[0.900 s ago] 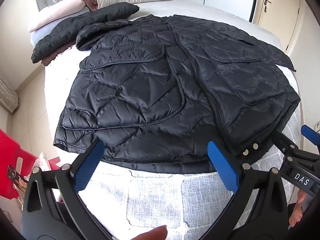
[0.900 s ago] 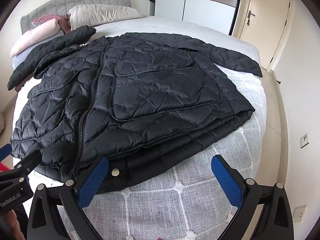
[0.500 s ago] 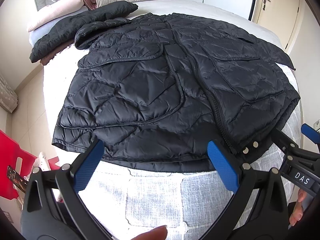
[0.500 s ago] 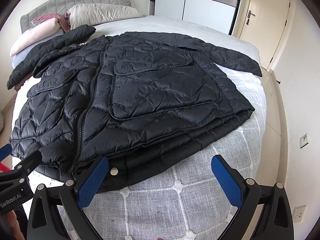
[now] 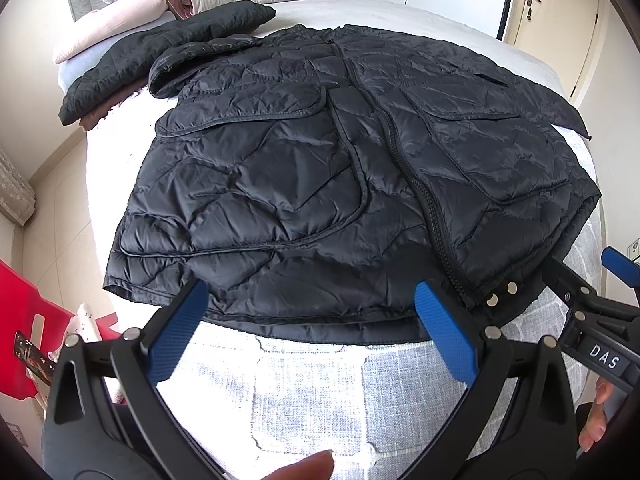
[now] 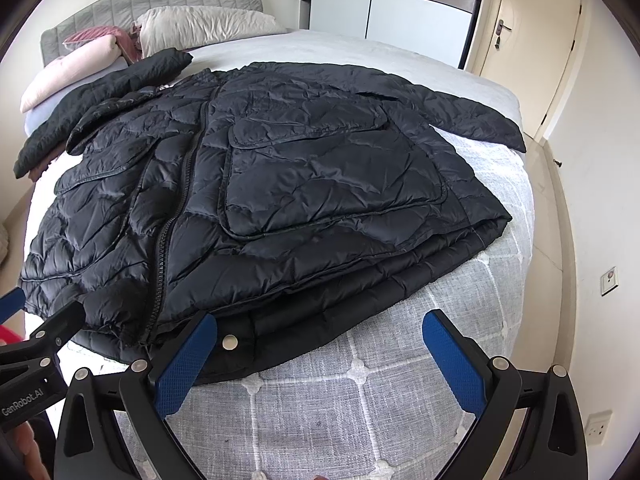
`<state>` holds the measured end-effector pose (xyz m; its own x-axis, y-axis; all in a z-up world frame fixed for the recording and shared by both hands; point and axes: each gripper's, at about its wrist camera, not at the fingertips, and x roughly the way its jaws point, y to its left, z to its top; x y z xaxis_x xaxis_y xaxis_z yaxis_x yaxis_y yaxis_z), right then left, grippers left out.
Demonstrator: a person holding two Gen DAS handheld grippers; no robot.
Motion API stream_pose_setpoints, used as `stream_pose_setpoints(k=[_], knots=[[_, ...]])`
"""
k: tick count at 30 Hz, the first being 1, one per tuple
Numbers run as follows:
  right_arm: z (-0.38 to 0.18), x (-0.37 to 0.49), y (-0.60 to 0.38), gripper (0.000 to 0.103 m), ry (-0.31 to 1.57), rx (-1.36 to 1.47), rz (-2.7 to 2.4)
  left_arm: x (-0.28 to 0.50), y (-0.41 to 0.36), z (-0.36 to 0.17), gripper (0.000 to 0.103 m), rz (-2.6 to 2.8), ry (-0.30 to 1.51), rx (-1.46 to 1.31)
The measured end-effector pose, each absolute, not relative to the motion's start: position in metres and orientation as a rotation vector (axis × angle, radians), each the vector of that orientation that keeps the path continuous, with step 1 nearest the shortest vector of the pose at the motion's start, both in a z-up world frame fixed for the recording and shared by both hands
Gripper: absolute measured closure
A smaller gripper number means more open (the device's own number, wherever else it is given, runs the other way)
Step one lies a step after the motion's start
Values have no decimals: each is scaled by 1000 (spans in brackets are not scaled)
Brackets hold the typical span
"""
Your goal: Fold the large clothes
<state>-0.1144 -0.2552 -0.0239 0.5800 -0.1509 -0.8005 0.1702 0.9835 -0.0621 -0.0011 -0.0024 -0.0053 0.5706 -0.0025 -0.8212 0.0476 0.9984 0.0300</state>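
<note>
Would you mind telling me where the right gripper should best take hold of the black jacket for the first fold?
Probably at the hem corner of the black jacket, coming in low from the foot of the bed. There the layered edge lies flat and free on the mattress, so one finger of the open right gripper could slide under it. The puffy middle offers no edge to pinch.

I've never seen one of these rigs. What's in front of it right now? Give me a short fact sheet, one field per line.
garment: black quilted jacket, spread flat, front up, zipper closed
surface: bed with grey quilted cover
sleeves: both stretched out sideways
left gripper: open, at the jacket's hem, holding nothing
right gripper: open, at the hem near the snap buttons, holding nothing
at the bed's head: pillows
folding: not yet begun
</note>
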Motion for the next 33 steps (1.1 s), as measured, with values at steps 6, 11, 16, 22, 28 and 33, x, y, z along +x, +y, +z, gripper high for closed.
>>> stream_pose_setpoints(k=[6, 11, 16, 22, 28, 33], knots=[[-25, -114, -255, 0, 937, 22, -188, -1, -2, -6, 0, -27, 962, 52], [-26, -113, -255, 0, 937, 18, -192, 0, 0, -9, 0, -26, 968, 57], [-26, -111, -253, 0, 942, 15, -184, 4, 3, -9, 0, -16, 965, 77], [-10, -97, -278, 0, 876, 54, -125, 13, 13, 0, 0, -57, 922, 38], [0, -70, -344, 0, 851, 163, -175, 38, 25, 18, 0, -80, 950, 83], [-5, -42, -400, 0, 830, 281, -218, 78, 48, 19, 0, -49, 999, 49]])
